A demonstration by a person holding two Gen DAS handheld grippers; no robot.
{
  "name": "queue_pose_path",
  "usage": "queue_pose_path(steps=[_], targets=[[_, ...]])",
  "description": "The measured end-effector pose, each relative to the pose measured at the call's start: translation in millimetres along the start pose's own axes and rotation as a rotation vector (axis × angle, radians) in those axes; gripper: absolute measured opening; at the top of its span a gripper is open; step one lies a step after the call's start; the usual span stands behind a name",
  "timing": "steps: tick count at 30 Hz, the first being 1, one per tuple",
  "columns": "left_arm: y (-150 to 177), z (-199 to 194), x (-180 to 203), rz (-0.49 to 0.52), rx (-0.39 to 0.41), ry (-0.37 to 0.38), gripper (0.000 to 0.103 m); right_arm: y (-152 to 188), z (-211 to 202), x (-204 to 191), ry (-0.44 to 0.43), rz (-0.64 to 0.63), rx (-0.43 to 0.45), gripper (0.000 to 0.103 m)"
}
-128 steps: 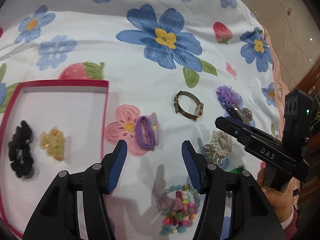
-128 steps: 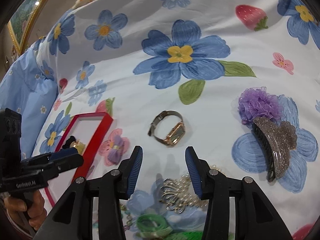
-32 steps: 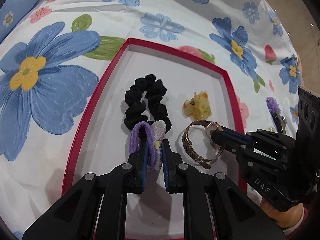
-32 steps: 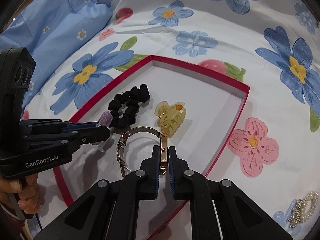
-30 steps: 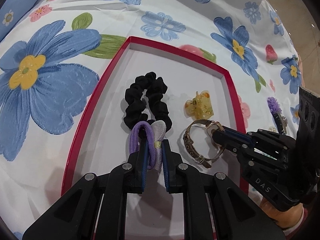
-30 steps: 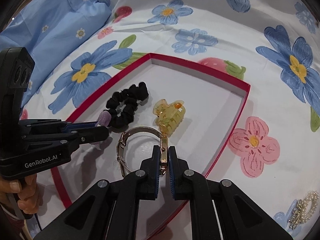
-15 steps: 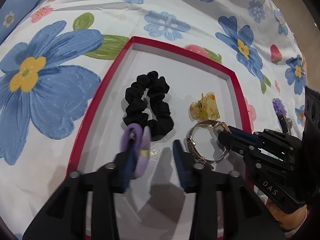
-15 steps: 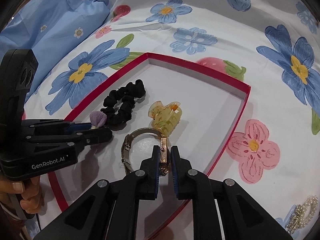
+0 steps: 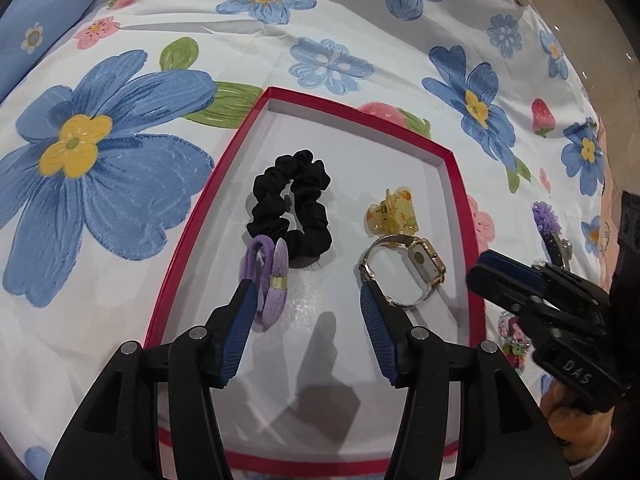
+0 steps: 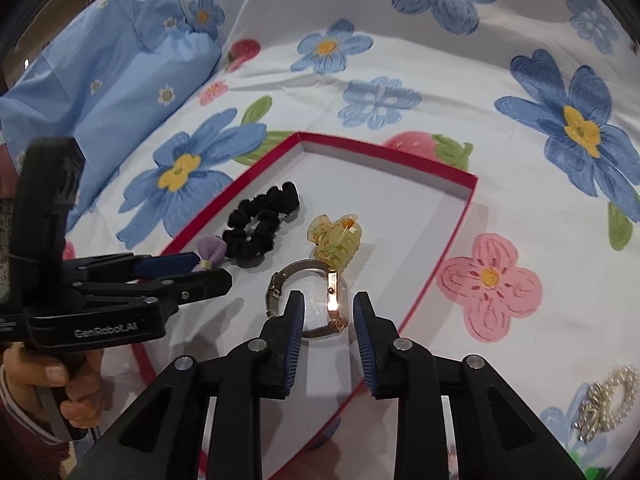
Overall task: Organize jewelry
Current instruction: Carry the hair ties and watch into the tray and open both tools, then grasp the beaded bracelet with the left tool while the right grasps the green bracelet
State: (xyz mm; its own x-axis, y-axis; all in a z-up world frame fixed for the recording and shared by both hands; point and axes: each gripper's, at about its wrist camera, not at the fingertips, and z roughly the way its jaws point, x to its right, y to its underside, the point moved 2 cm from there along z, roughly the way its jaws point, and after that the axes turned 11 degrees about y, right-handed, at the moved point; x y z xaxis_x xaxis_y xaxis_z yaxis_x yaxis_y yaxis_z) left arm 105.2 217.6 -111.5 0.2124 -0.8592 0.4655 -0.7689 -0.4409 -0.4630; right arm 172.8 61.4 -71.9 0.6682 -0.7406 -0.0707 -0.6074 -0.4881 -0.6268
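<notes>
"GenRobot.AI", white letters, on side of left gripper (image 10: 188, 276) body, seen in right wrist view. "DAS" on right gripper (image 9: 504, 276) body, left wrist view.

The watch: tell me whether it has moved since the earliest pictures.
Yes. The watch lay on the floral sheet, outside the red box; now it rests inside, touching the yellow claw clip, between the right gripper's just-opened jaws.

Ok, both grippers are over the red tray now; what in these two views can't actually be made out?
- Left wrist view: the bead piece and purple flower clip past the red tray are mostly hidden by the right gripper.
- Right wrist view: the purple hair tie is partly covered by the left gripper.
- Right wrist view: the pearl piece is too small for detail.
- Watch: dial unreadable.
</notes>
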Motion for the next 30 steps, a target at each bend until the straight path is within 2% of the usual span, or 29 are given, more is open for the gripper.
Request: queue_pose_path(steps=[12, 16, 18, 30], targets=[[15, -25, 41, 0.030, 0.045, 0.070, 0.057, 27, -50, 39, 0.013, 0.109, 0.059, 0.029], [21, -29, 62, 0.057, 0.048, 0.095, 0.057, 40, -63, 54, 0.024, 0.142, 0.068, 0.034], [24, -30, 74, 0.071, 0.046, 0.112, 0.057, 47, -70, 61, 0.035, 0.158, 0.074, 0.039], [47, -16, 132, 0.151, -0.008, 0.170, 0.059, 109, -113, 117, 0.109, 0.283, 0.087, 0.042]])
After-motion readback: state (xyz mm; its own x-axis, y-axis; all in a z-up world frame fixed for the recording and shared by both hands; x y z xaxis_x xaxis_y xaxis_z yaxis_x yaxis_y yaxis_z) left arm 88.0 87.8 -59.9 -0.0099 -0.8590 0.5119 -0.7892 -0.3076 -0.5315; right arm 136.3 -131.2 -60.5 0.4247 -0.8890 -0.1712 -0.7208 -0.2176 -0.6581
